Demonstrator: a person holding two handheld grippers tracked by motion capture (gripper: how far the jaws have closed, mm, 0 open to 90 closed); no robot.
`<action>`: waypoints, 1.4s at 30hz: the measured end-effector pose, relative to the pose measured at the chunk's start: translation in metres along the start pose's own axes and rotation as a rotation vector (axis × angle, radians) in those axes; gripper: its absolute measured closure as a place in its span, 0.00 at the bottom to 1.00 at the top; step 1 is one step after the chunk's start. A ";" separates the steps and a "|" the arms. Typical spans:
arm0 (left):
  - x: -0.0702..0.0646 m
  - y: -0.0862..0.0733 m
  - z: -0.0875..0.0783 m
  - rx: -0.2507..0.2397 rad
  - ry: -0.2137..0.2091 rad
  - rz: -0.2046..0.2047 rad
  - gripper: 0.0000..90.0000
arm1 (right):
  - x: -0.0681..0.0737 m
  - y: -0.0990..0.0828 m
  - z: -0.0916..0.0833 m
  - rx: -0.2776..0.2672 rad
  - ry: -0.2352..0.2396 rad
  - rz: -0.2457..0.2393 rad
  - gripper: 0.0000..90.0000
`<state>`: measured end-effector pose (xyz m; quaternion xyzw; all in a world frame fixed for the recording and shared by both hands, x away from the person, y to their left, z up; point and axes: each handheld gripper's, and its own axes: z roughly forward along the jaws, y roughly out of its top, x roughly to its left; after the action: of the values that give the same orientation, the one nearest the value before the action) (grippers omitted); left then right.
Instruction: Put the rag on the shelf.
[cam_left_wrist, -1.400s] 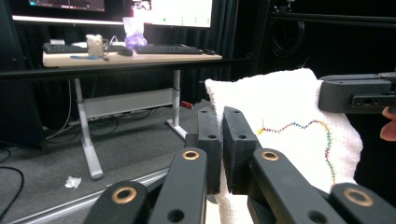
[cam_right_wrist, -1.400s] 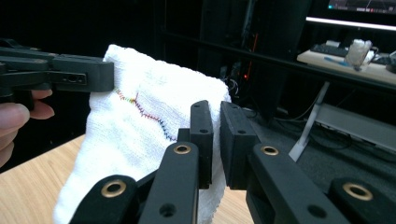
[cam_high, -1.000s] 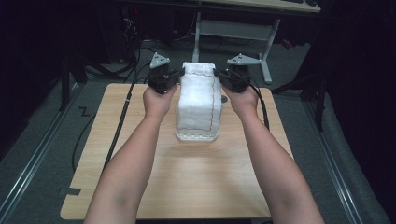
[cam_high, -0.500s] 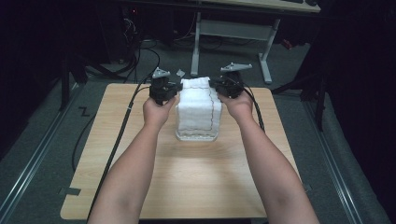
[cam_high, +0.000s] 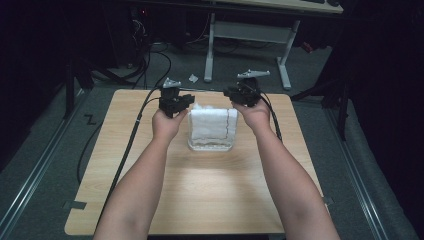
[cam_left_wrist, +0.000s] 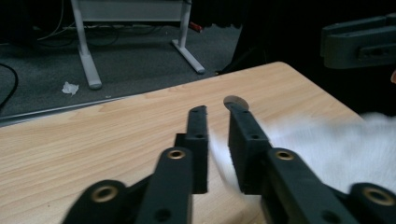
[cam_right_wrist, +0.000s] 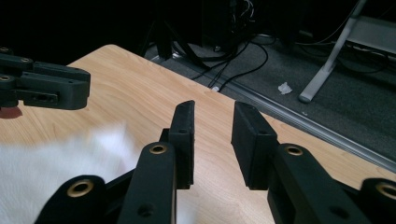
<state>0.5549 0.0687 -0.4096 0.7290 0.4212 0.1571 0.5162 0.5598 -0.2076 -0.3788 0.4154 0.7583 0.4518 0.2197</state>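
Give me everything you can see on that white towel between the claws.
The towel is white, fluffy terry cloth, folded into a rough rectangle with a dark stripe running down near its right edge. It lies flat on the wooden table, slightly behind centre, and seems to sit in or on a clear tray, though that is hard to tell. The left claw and right claw flank its far corners; both stand open and neither grips it.

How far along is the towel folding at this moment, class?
Done: the white towel lies folded on the table. In hand: nothing; the left gripper and right gripper hover open at its far corners. Left: can't tell whether another fold follows.
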 end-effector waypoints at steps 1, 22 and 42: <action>0.001 0.001 -0.001 -0.004 0.004 -0.003 0.81 | 0.000 0.000 -0.001 -0.001 -0.003 -0.001 0.78; 0.011 -0.030 -0.046 -0.038 0.047 0.007 0.72 | -0.010 -0.031 -0.043 -0.028 -0.075 -0.016 0.65; -0.012 -0.099 -0.127 -0.075 0.019 0.077 0.67 | 0.026 -0.091 -0.103 -0.043 -0.088 -0.056 0.51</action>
<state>0.4189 0.1496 -0.4413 0.7233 0.3916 0.1993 0.5328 0.4329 -0.2599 -0.4058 0.4087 0.7492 0.4430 0.2746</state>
